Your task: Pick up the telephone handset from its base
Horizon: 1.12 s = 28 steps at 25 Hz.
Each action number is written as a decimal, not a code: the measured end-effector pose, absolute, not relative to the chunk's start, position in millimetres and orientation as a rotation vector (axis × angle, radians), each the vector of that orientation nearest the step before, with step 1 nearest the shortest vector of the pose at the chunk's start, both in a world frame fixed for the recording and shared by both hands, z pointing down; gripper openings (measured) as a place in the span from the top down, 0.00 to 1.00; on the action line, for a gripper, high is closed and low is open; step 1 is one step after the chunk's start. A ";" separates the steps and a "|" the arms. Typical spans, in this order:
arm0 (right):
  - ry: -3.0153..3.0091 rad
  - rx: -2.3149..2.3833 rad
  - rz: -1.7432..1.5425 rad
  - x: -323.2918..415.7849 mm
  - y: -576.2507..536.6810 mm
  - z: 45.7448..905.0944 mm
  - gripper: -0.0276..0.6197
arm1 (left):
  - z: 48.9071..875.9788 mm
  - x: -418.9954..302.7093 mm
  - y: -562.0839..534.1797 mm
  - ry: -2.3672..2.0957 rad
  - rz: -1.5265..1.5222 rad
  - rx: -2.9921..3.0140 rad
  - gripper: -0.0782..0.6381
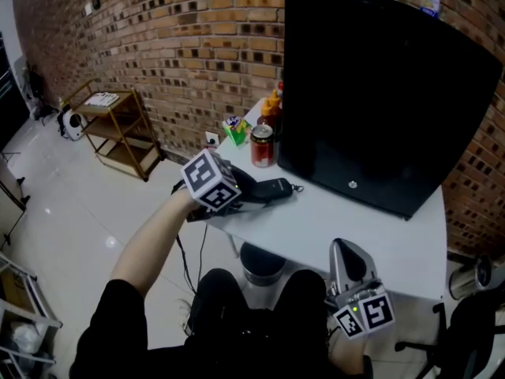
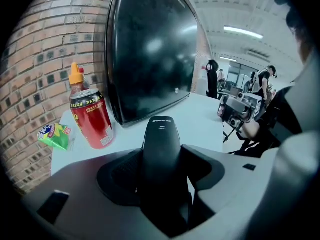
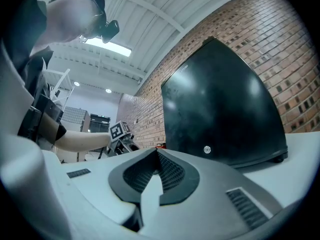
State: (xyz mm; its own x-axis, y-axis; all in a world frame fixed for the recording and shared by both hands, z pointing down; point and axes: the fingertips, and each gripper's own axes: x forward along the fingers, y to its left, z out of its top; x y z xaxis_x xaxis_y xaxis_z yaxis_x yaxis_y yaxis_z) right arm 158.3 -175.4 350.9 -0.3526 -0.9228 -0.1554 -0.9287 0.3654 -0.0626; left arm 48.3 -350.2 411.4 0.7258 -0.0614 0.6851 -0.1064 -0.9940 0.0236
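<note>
In the head view, your left gripper (image 1: 246,189) reaches across the counter's (image 1: 371,235) left edge at mid frame, its marker cube covering the jaws. Only the left gripper view shows them: they clasp the black handset (image 2: 161,154) at lower centre, one pad against each side. That view also shows a red can (image 2: 92,119) and a green packet (image 2: 55,136) at left, before the monitor (image 2: 150,49). Your right gripper (image 1: 347,249) sits at lower right. Its own view shows its jaws clenched, nothing between.
</note>
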 end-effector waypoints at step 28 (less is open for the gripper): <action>2.719 -1.726 0.220 142.0 -227.2 352.4 0.94 | 401.2 46.1 -347.2 -0.088 0.983 2.987 0.54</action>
